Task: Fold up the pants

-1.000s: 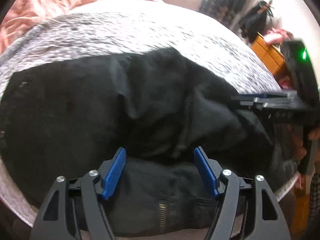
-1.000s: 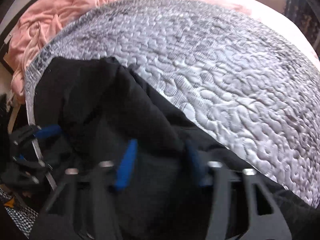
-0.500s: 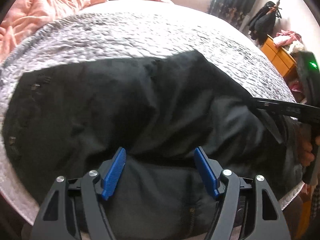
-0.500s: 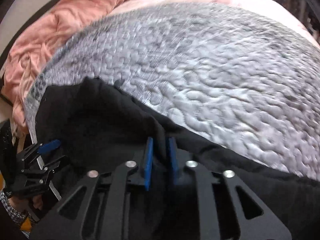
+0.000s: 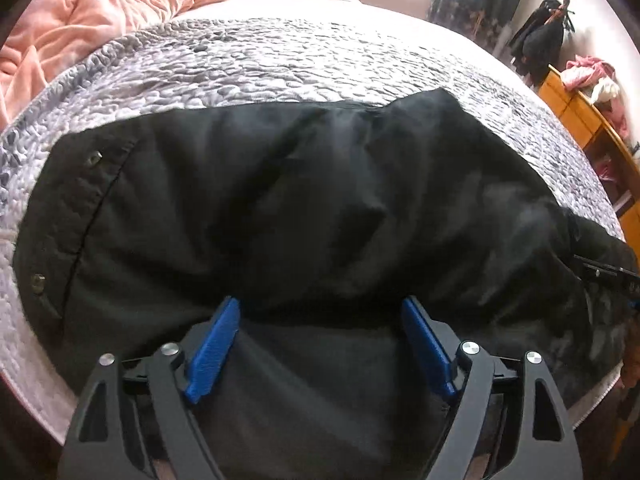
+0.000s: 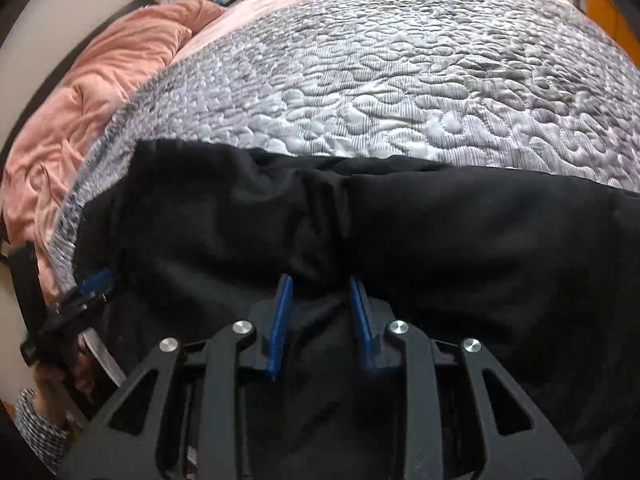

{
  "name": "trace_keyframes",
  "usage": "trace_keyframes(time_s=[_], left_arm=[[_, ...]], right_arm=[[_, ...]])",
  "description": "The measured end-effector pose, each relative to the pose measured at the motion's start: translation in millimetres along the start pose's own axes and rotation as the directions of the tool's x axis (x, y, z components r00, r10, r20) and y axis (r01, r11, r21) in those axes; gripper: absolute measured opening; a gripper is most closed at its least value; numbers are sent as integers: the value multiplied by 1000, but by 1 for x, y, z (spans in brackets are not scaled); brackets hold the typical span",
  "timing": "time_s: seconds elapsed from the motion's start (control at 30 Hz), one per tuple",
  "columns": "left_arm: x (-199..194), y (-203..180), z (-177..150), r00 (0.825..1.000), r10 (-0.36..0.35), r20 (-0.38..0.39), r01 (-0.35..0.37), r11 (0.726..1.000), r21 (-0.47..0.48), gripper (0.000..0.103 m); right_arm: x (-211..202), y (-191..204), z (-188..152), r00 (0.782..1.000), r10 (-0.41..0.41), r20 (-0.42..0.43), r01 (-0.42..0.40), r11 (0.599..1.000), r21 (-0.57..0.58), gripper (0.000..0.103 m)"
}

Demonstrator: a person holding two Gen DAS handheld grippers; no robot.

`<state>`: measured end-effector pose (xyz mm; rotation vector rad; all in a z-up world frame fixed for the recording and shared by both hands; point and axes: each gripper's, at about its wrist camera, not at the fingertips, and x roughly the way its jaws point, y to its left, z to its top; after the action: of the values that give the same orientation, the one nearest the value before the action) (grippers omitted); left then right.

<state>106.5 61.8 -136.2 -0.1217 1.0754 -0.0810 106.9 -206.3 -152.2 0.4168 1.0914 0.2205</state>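
the pants [image 5: 320, 200] lie crosswise along the near edge of the quilt [image 5: 280, 60], probably so both hands can reach them without leaning over the bed. the waistband [image 5: 60, 220], with its two buttons, is at the left end in the left view, and the legs run off to the right. one dark layer lies over another, and its near edge crosses just in front of the left gripper [image 5: 320, 306]. that looks like a lengthwise fold already laid.

the left gripper's jaws have just been opening and now stand wide. black cloth lies between and beneath the blue pads, but they do not press on it. it seems to have let go so the top layer can settle flat.

the right gripper [image 6: 320, 281] points down at the pants further along the legs. its jaws stand narrow, with a raised ridge of cloth running up between them. i cannot tell whether the pads pinch that ridge or only straddle it. a narrow set suits picking up a thin fold of cloth.

the pink blanket [image 5: 100, 8] is bunched well away at the far corner, leaving the quilt free as a folding surface. lumps remain mid-leg, so smoothing likely comes before the next fold.
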Motion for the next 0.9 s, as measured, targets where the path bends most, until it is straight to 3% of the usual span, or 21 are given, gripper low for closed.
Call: trace_keyframes(time_s=[0.1, 0.17, 0.27, 0.37, 0.57, 0.8, 0.9], left_arm=[[-30, 10, -8, 998, -56, 13, 57, 997, -58, 82], [-47, 24, -14, 995, -97, 12, 97, 990, -101, 82], [-69, 58, -27, 987, -162, 11, 160, 965, -208, 81], [-73, 86, -42, 979, -201, -20, 185, 930, -318, 77], [-50, 115, -60, 946, -320, -51, 259, 841, -475, 61], [-30, 136, -64, 913, -408, -2, 327, 734, -595, 60], [-26, 141, -67, 905, -426, 12, 340, 705, -622, 60]], right_arm=[[-22, 13, -5, 999, 3, 35, -2, 1000, -24, 28], [-37, 25, -17, 998, 47, 52, -46, 999, -22, 28], [-46, 45, -37, 988, 150, 43, -150, 989, -14, 28], [-37, 74, -55, 980, 200, 3, -200, 979, -26, 28], [1, 116, -69, 991, 103, -84, -112, 988, -105, 28], [8, 113, -72, 991, 95, -96, -102, 992, -71, 26], [7, 113, -74, 992, 86, -97, -93, 993, -75, 26]])
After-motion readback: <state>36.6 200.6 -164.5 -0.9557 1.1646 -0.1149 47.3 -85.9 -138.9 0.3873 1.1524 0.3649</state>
